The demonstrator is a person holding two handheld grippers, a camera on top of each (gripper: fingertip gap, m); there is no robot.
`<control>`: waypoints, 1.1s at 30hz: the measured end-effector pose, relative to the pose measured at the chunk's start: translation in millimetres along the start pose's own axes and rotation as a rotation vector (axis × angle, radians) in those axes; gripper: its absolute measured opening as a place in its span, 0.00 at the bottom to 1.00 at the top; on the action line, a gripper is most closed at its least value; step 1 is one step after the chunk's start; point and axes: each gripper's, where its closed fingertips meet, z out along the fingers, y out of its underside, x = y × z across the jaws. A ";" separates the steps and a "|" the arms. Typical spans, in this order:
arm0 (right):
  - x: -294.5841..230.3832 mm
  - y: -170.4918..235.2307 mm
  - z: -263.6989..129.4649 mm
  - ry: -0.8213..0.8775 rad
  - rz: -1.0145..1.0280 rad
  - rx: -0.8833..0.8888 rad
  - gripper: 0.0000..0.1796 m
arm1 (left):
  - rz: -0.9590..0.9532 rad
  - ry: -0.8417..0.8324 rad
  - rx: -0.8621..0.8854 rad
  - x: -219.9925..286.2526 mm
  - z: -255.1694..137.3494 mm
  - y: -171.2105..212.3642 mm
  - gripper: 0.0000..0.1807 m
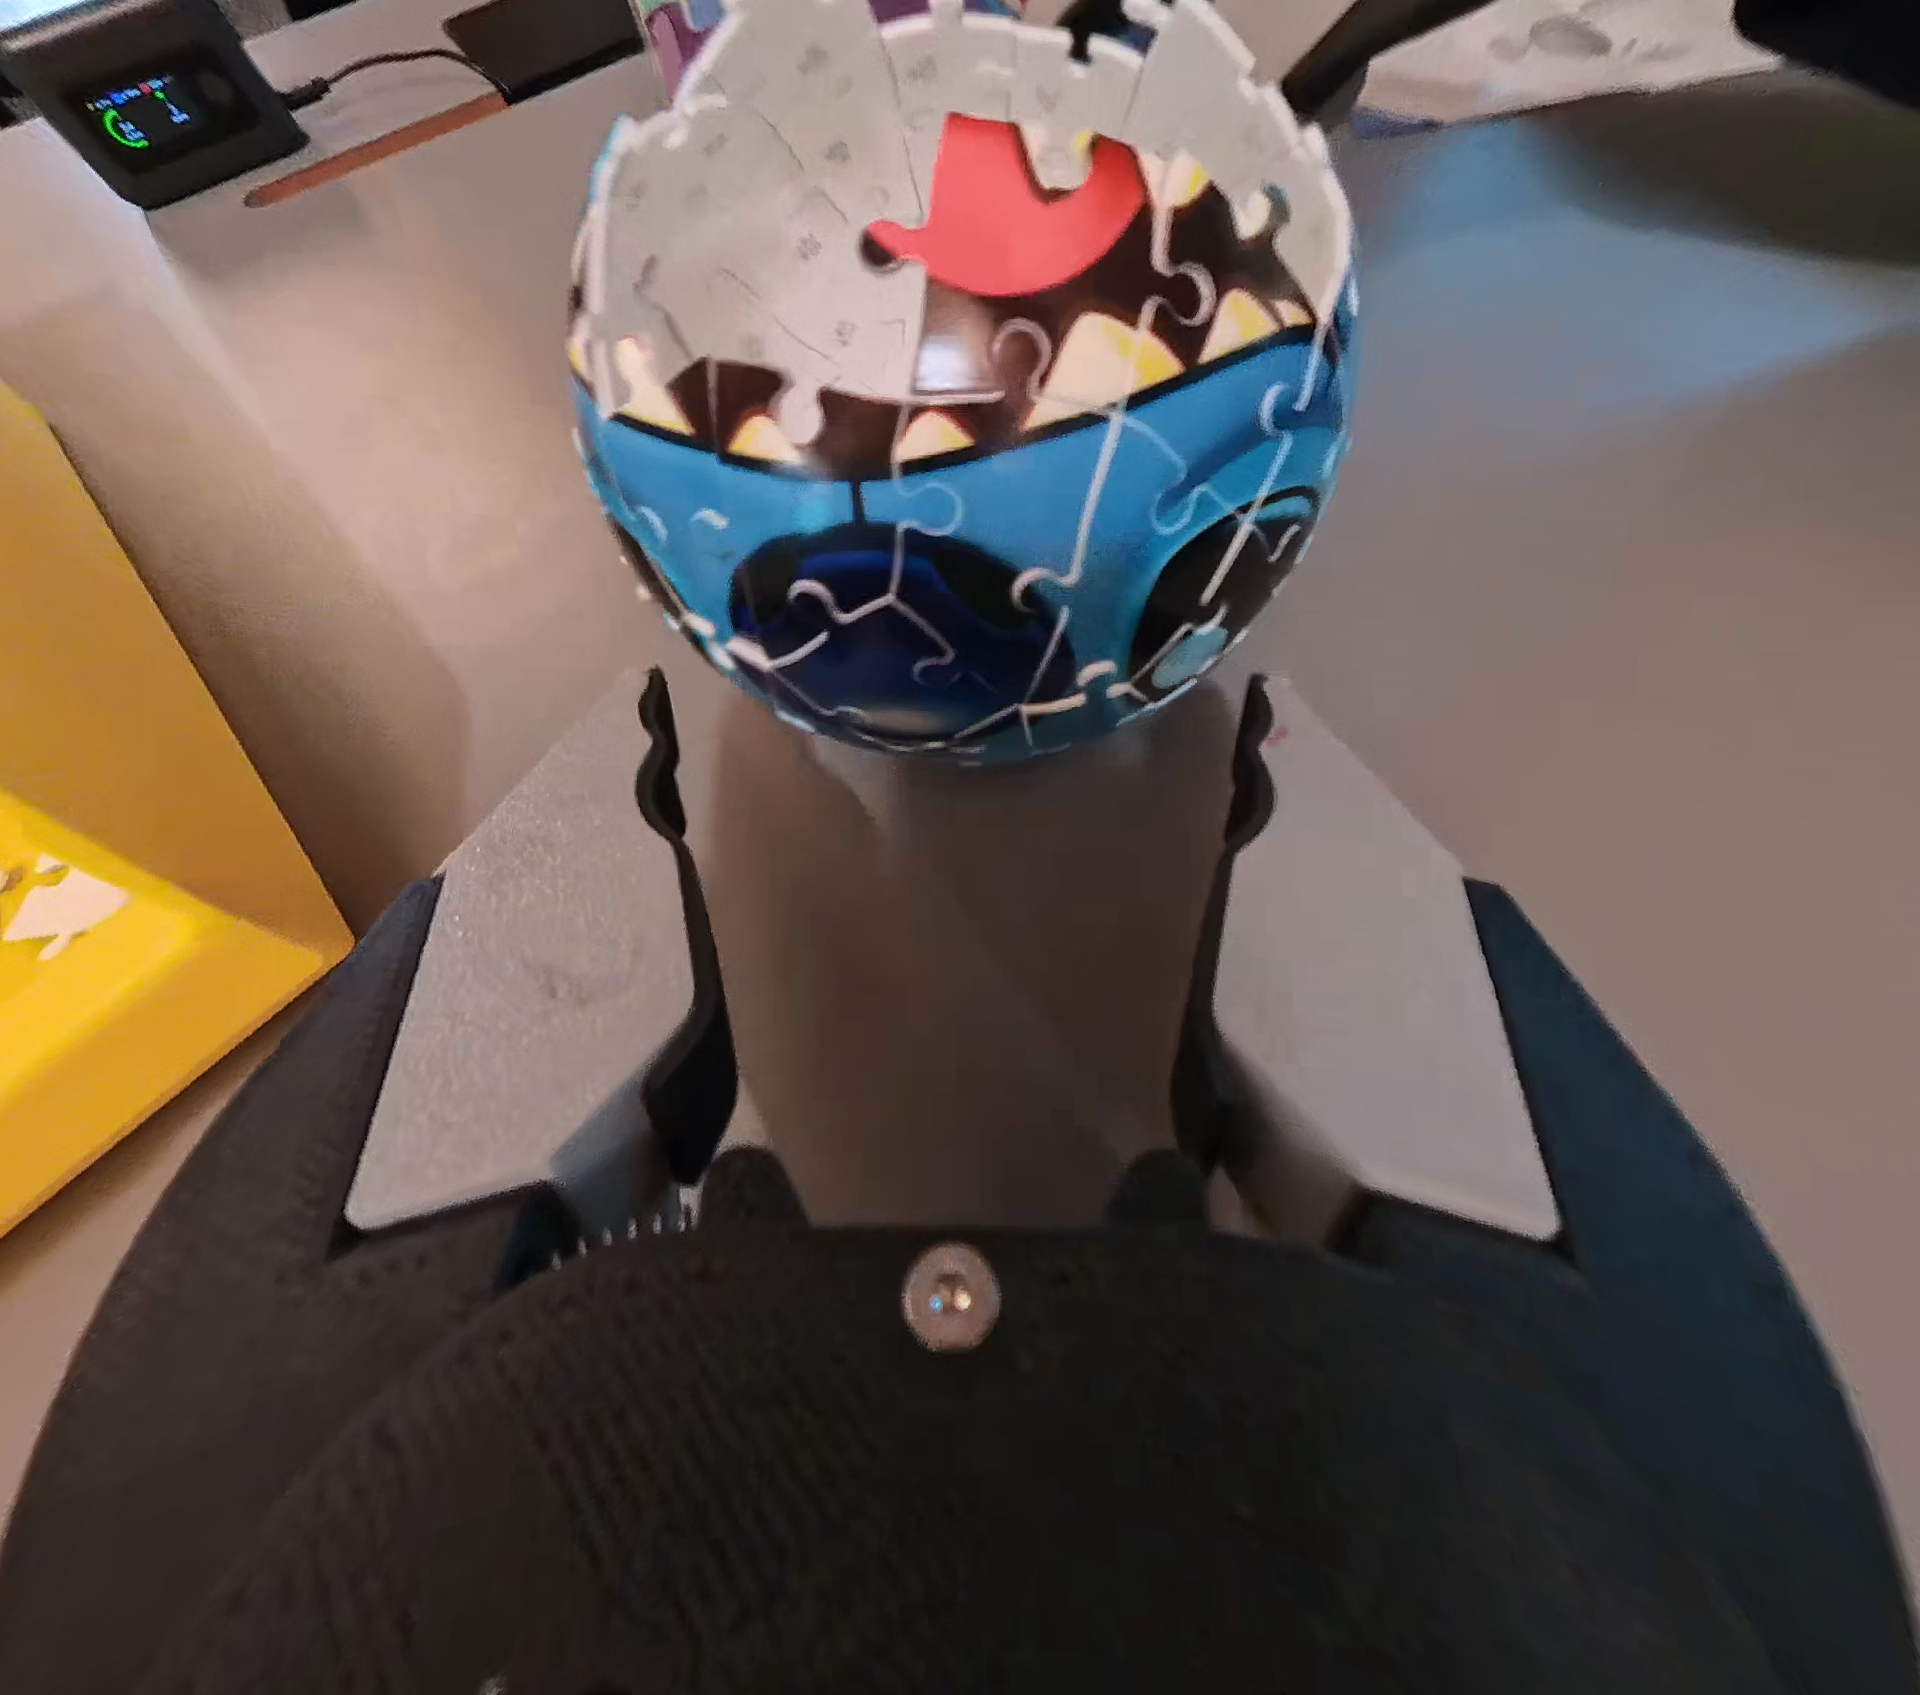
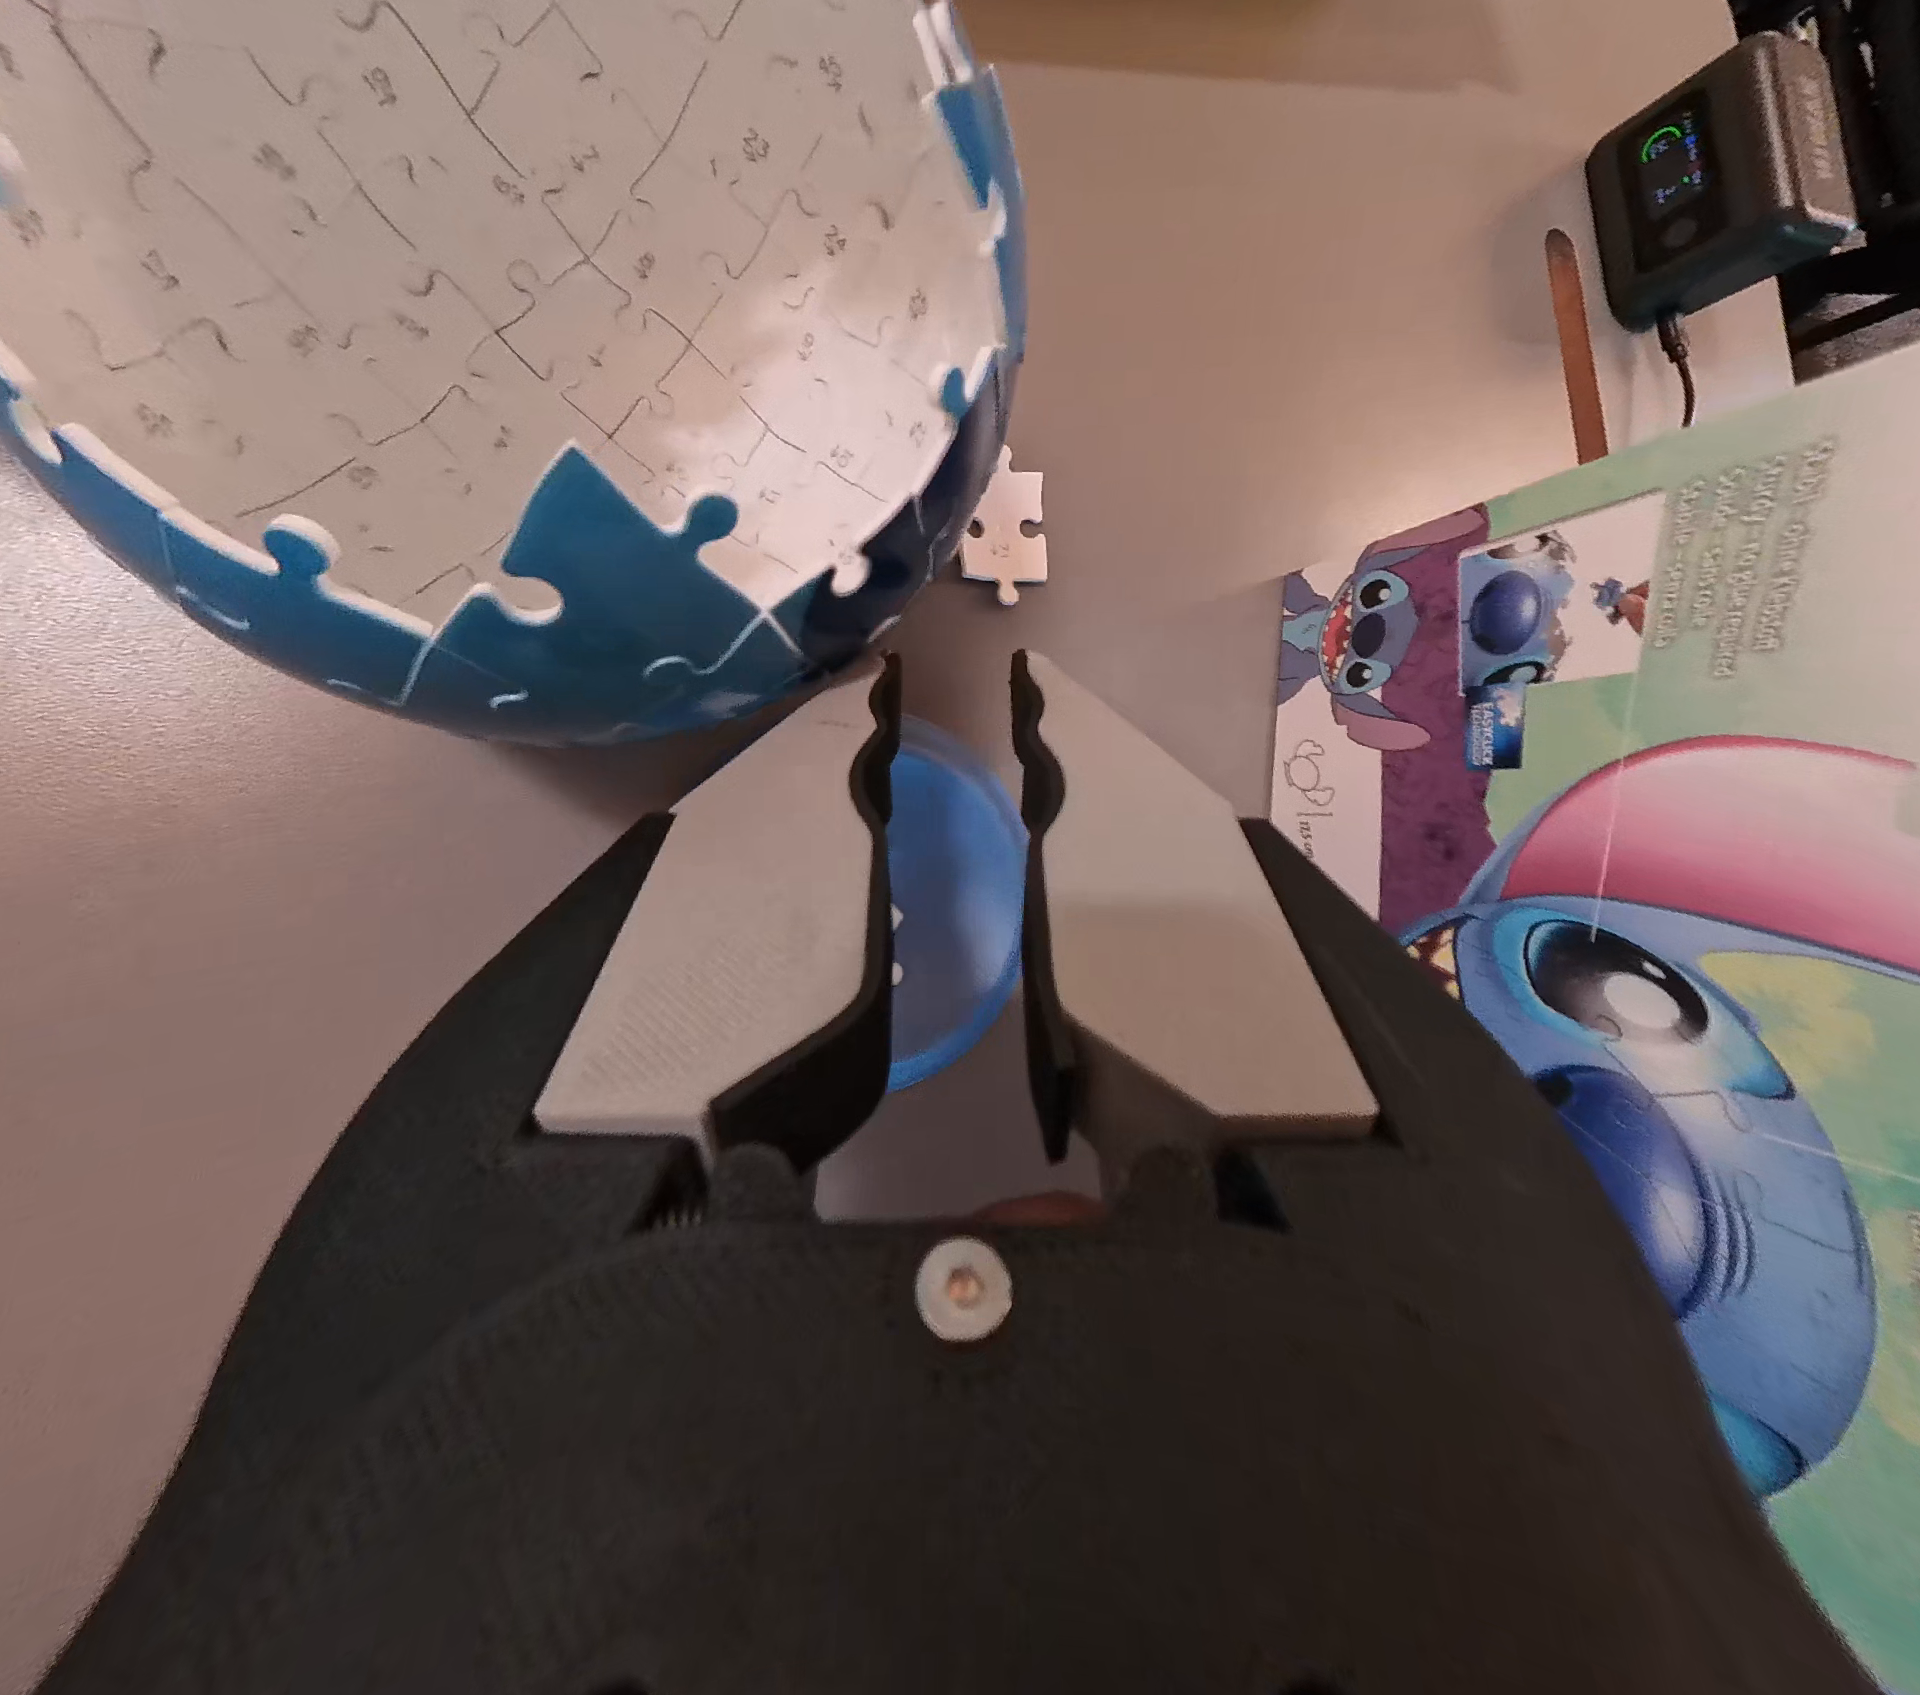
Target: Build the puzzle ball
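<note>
left wrist view: one half-built puzzle ball (image 1: 961,419) on the table (image 1: 1558,606), just ahead of left gripper (image 1: 954,710), fingers wide apart, holding nothing; one yellow bin (image 1: 125,866) | right wrist view: right gripper (image 2: 951,669) fingers narrowly apart, empty; one loose white piece (image 2: 1006,539) beside ball; one box (image 2: 1662,814); one blue disc (image 2: 951,907) below fingers

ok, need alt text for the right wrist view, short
The right tool, fingers narrowly apart and empty, points at a loose white puzzle piece on the grey table, beside the half-built blue puzzle ball whose open white inside faces the camera. A picture box lies to the right.
</note>
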 end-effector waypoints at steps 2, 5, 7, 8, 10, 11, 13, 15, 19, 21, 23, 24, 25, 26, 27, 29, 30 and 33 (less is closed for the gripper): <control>-2.4 0.1 1.2 -0.003 -0.009 -0.003 0.10 | 0.035 -0.011 -0.033 2.8 4.5 3.9 0.58; -6.1 1.5 4.0 -0.006 -0.026 -0.017 0.09 | 0.066 -0.040 -0.056 2.4 6.6 6.4 0.59; -8.1 2.0 4.3 -0.004 -0.042 -0.020 0.09 | 0.065 -0.039 -0.052 2.4 6.0 6.1 0.58; -9.1 1.2 4.7 -0.006 -0.049 -0.020 0.08 | 0.059 -0.032 -0.049 2.7 5.9 5.6 0.58; -10.8 -0.1 4.1 -0.004 -0.060 -0.018 0.06 | 0.044 -0.027 -0.048 2.0 5.3 5.8 0.58; -11.9 -1.0 4.2 -0.007 -0.064 -0.016 0.06 | 0.037 -0.023 -0.052 2.3 5.8 6.1 0.59; -14.7 -3.7 4.5 -0.016 -0.074 -0.008 0.05 | 0.028 -0.017 -0.070 2.6 6.3 8.7 0.62; -16.2 -6.1 3.8 -0.015 -0.085 0.000 0.04 | 0.033 -0.015 -0.092 4.5 7.7 11.4 0.67; -25.4 -12.9 0.5 -0.025 -0.133 0.020 0.00 | 0.060 0.008 -0.172 10.4 11.6 22.5 0.78; -30.1 -18.4 -2.7 -0.026 -0.155 0.040 0.00 | 0.085 0.022 -0.230 10.4 13.3 31.6 0.82; -36.6 -21.9 -5.5 -0.036 -0.168 0.040 0.00 | 0.070 0.036 -0.236 9.3 14.1 32.1 0.81; -38.8 -22.0 -6.1 -0.033 -0.179 0.030 0.00 | 0.069 0.039 -0.227 8.5 13.7 30.9 0.80; -41.4 -21.3 -7.0 -0.029 -0.191 0.021 0.00 | 0.066 0.043 -0.216 7.9 13.0 29.4 0.79; -44.7 -20.7 -8.5 -0.029 -0.204 0.016 0.00 | 0.060 0.050 -0.204 7.7 12.1 27.7 0.78; -48.9 -20.2 -10.2 -0.034 -0.214 0.016 0.00 | 0.057 0.057 -0.192 7.6 10.7 25.9 0.77; -58.4 -17.8 -13.8 -0.049 -0.229 0.012 0.00 | 0.070 0.075 -0.173 8.7 8.0 24.1 0.76; -63.2 -16.1 -14.8 -0.053 -0.240 0.007 0.00 | 0.073 0.082 -0.169 9.6 6.7 23.2 0.76; -77.2 -9.7 -15.2 -0.059 -0.275 -0.025 0.04 | 0.086 0.115 -0.166 14.1 2.1 19.2 0.76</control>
